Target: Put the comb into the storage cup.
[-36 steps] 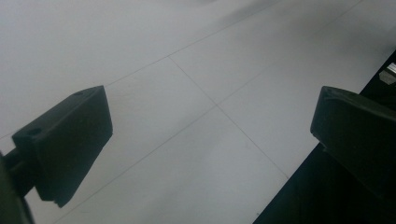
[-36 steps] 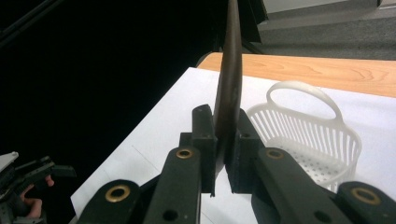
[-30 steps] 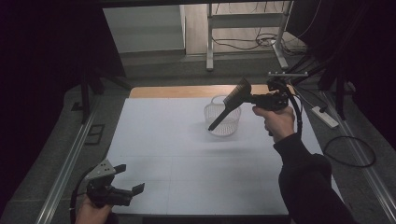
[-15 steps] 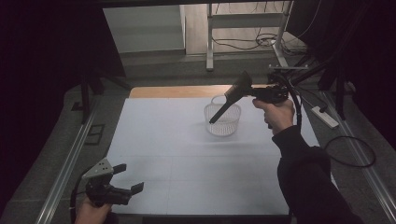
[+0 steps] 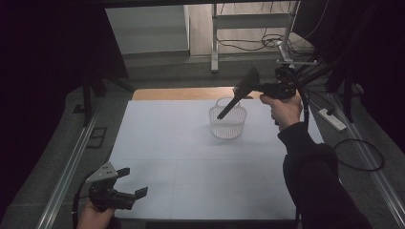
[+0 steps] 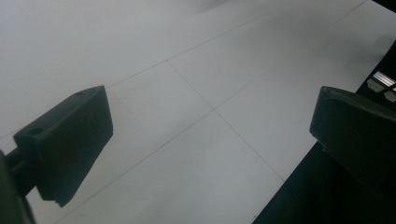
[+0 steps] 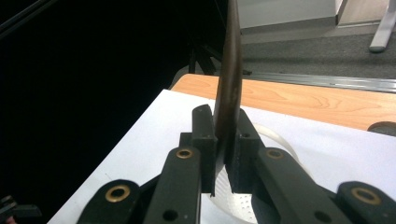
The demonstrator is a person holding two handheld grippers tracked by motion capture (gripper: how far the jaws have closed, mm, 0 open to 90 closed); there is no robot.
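Note:
A black spatula [image 5: 232, 102] hangs tilted over a white mesh basket [image 5: 228, 125] at the far middle of the white table. Its wide blade points up and its handle slants down toward the basket's mouth. My right gripper [image 5: 256, 88] is shut on the spatula near the blade. In the right gripper view the spatula [image 7: 229, 84] stands edge-on between the jaws of the right gripper [image 7: 226, 140], with the basket's rim [image 7: 276, 136] just beyond. My left gripper [image 5: 133, 182] hovers open at the near left corner of the table. The left gripper [image 6: 210, 135] has nothing between its jaws.
The white table sheet [image 5: 191, 157] ends at a bare wooden strip [image 5: 176, 94] at the far side. A metal rail [image 5: 71, 162] runs along the left. A power strip [image 5: 333, 119] and looped cable [image 5: 359, 155] lie on the floor to the right.
My right gripper has lifted the spatula a little, so the handle's tip stands higher over the basket. The left gripper has hardly moved.

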